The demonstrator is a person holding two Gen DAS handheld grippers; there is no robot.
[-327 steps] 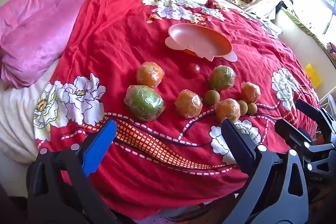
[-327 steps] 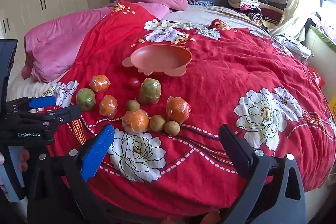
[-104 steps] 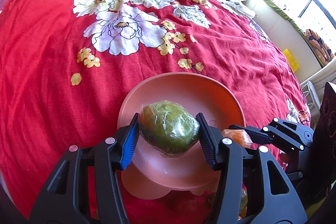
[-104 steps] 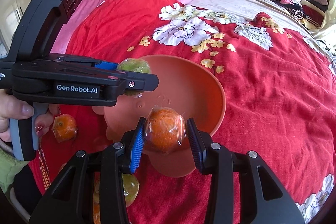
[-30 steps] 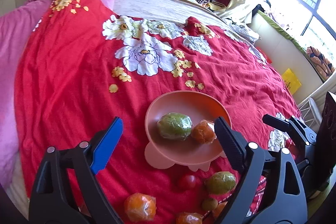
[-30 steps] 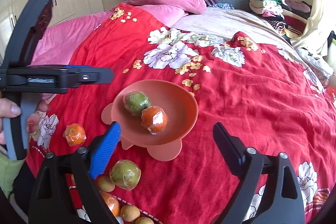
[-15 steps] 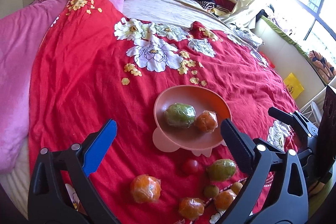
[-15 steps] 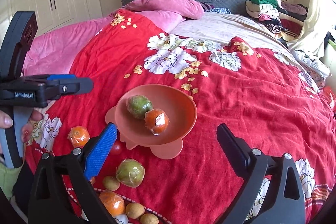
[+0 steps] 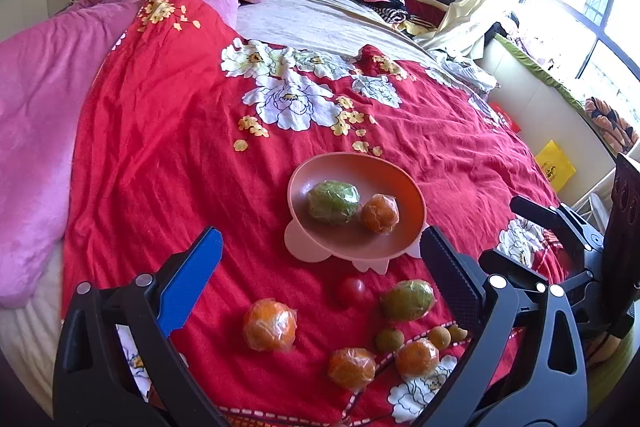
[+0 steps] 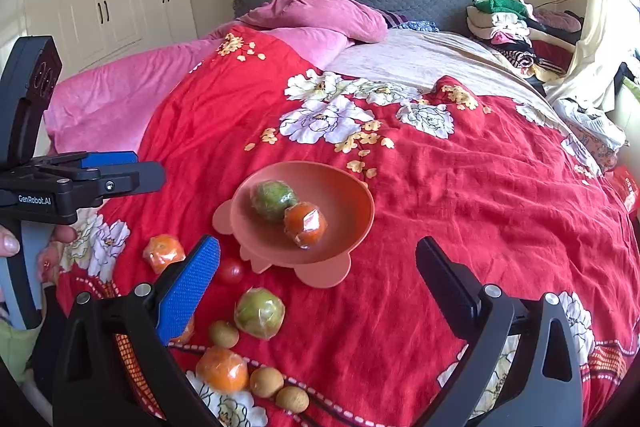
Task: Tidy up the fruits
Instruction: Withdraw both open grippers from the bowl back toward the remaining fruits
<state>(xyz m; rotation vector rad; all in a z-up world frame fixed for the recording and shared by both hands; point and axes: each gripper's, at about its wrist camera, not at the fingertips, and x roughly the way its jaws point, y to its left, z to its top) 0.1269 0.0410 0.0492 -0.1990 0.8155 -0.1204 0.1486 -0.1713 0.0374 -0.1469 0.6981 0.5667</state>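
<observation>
Holding both the left gripper (image 9: 320, 251) and right gripper (image 10: 318, 257) spread wide and empty, jaws having just been opening, we left a green fruit (image 9: 333, 201) and an orange (image 9: 379, 213) touching in the bowl (image 9: 352, 247).

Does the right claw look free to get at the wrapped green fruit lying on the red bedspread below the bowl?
Probably yes: the right claw stands open and empty, the wrapped green fruit lies just ahead, with nothing on top.

A bed under a red floral blanket (image 10: 460, 211) carries a pink bowl (image 10: 348, 203) mid-scene; wrapped oranges (image 9: 270, 325), a green fruit (image 10: 260, 313), a tomato (image 9: 351, 290) and small brown fruits (image 10: 266, 381) lie nearer.
</observation>
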